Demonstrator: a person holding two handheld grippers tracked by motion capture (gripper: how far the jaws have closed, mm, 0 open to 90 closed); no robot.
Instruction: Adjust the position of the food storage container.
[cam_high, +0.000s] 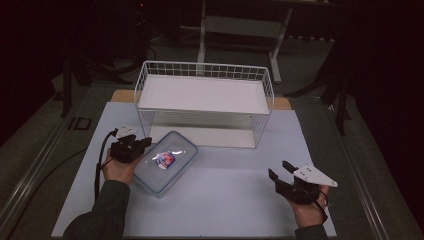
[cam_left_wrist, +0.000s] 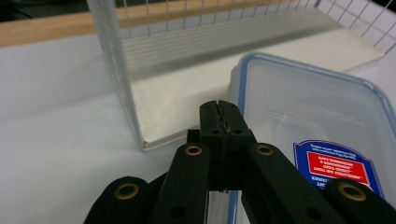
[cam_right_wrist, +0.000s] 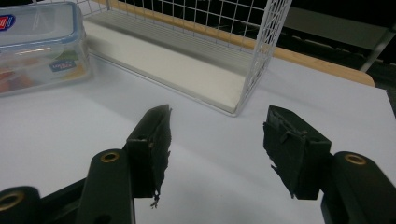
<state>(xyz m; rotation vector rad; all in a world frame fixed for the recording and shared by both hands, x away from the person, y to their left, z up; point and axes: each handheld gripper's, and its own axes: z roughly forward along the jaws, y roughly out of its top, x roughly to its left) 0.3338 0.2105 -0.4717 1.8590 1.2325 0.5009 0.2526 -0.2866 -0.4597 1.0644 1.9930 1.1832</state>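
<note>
left hand-held gripper (cam_left_wrist: 222, 122), jaws pressed together, sits at the clear blue-rimmed food container (cam_high: 166, 161) (red label on lid) before the white wire shelf rack (cam_high: 204, 102); right hand-held gripper (cam_right_wrist: 215, 140) gapes apart over the bench (cam_high: 235, 200).

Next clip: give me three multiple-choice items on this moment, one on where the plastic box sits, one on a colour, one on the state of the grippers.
1. Where is the lidded plastic box?
A. on the wire rack's top shelf
B. on the white mat in front of the wire rack
C. on the floor

2. What colour is the box lid's rim?
A. blue
B. green
C. black

3. How do the two grippers stand?
A. both open
B. both shut
C. left shut, right open

Answers: 1 B, it lies on the mat before the wire rack. 2 A, the rim shows blue. 3 C, the left gripper has jaws pressed together, while the right gripper has its jaws wide apart.
</note>
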